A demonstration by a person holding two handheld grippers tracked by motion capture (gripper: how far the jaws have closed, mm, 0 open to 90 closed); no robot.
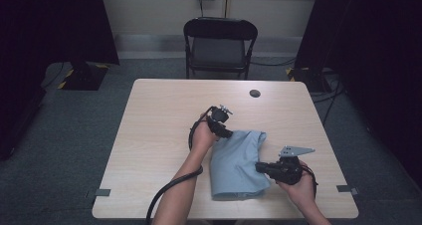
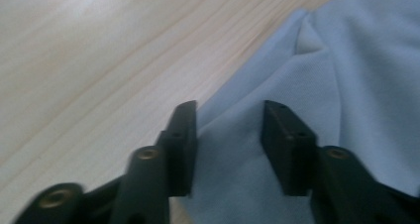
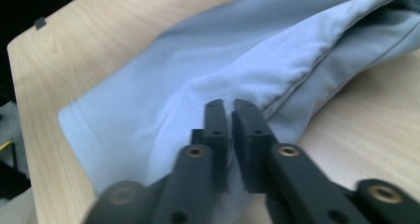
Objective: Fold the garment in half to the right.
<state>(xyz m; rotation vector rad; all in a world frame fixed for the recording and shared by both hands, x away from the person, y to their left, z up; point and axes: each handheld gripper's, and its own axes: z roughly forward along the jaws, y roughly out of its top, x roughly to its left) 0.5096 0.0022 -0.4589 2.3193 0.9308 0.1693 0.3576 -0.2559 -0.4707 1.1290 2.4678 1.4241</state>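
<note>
High view advice: right gripper [image 1: 260, 166] pinches the folded pale-blue cotton garment [image 1: 234, 166]; left gripper [image 1: 228, 133], jaws spread astride its far corner, should close before lifting.

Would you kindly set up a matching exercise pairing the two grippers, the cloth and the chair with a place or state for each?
Things:
1. left gripper
2. right gripper
3. light blue cloth
4. black chair

Places or states:
A. stands beyond the far edge of the table
B. jaws pinched together on a fold of fabric
C. jaws apart, with fabric between them
D. lies crumpled on the near half of the tabletop

Pairs: 1-C, 2-B, 3-D, 4-A
</note>
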